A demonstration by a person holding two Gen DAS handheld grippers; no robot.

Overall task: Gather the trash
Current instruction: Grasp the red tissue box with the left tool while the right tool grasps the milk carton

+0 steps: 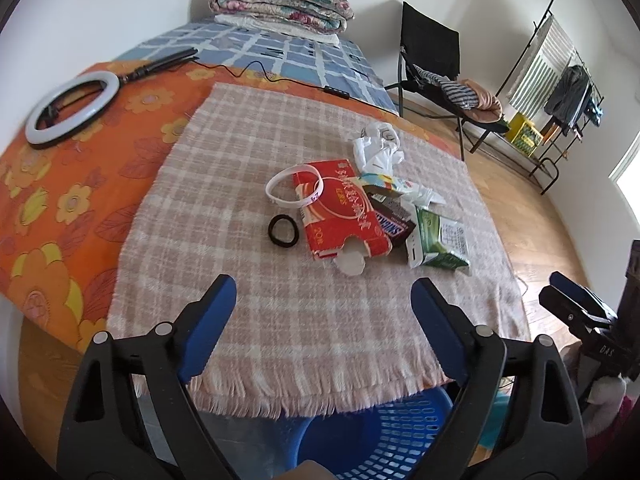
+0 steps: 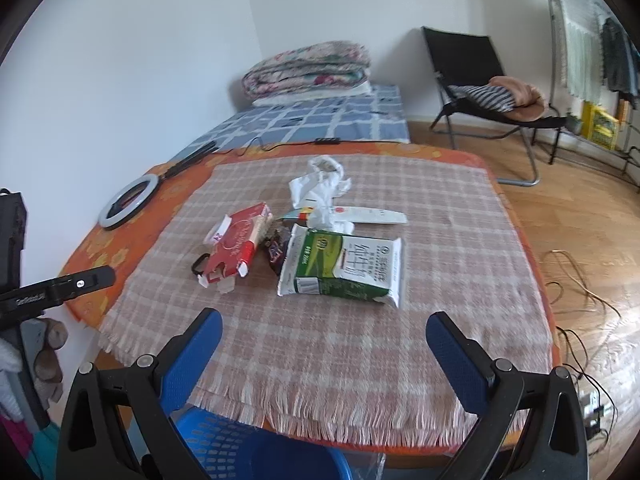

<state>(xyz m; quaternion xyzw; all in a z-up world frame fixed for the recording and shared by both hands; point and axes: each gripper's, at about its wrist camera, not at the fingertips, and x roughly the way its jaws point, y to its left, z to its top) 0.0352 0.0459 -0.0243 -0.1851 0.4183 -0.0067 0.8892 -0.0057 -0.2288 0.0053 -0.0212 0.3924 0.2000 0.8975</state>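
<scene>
— So, nearest first: what do both views share?
— Both the left gripper point(image 1: 324, 300) and right gripper point(image 2: 324, 336) gape wide, empty, above a blue basket point(image 1: 384, 432).
— And the trash?
— Mid-frame on the checked cloth point(image 1: 280, 320). The green carton point(image 2: 344, 268) lies flat, long axis left to right in the right view.
— Anything only one view shows?
— The left view alone shows a white wristband point(image 1: 294, 189) and black hair tie point(image 1: 283, 230) whole, and "SNICKERS" on a wrapper point(image 1: 394, 220).
</scene>
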